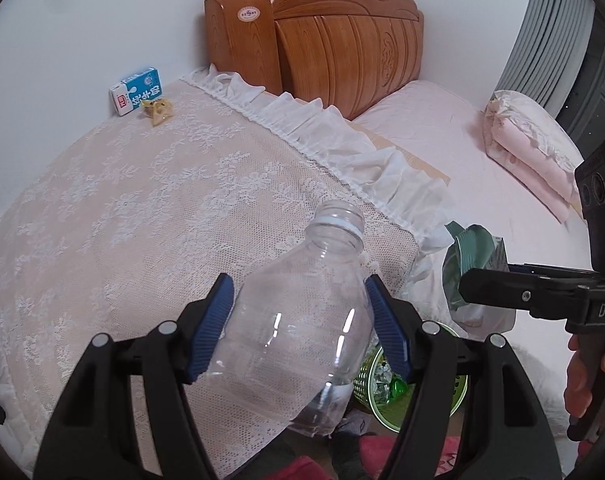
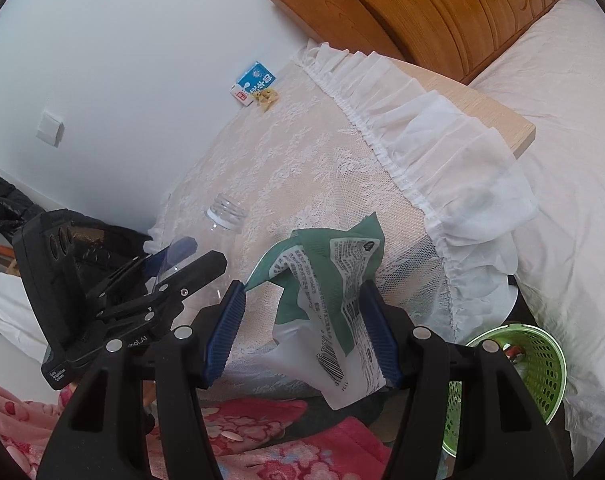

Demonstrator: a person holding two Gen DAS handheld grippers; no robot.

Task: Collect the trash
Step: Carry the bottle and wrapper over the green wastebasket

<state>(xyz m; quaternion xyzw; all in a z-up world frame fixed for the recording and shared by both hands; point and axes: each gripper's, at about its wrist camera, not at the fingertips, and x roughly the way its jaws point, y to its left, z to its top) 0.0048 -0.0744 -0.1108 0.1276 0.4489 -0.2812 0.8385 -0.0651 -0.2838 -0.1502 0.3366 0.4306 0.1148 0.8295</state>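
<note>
Clear plastic bottle sits tight in my left gripper jaws, past the bench front edge. My right gripper jaws hold a green wrapper near the green basket.

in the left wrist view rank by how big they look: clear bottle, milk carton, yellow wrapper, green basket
1. clear bottle, though it is nearest the camera
2. green basket, partly hidden, so unsure
3. milk carton
4. yellow wrapper
</note>
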